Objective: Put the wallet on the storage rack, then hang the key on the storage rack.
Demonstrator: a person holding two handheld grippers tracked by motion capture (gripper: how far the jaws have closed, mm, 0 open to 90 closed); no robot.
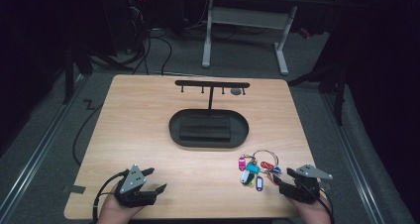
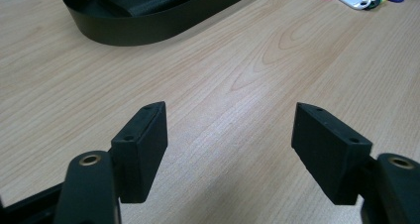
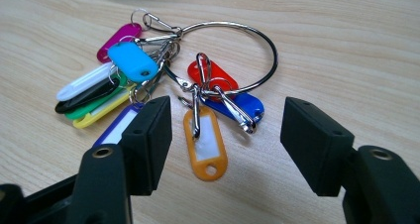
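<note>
My right claw (image 3: 225,144) is spread wide, holding nothing; the key ring with colourful tags (image 3: 228,53) lies just ahead, upper middle, far from my left claw (image 1: 148,180)

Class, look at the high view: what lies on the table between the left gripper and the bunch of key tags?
Nothing: in the high view, bare wooden table separates the left gripper from the key tags.
</note>
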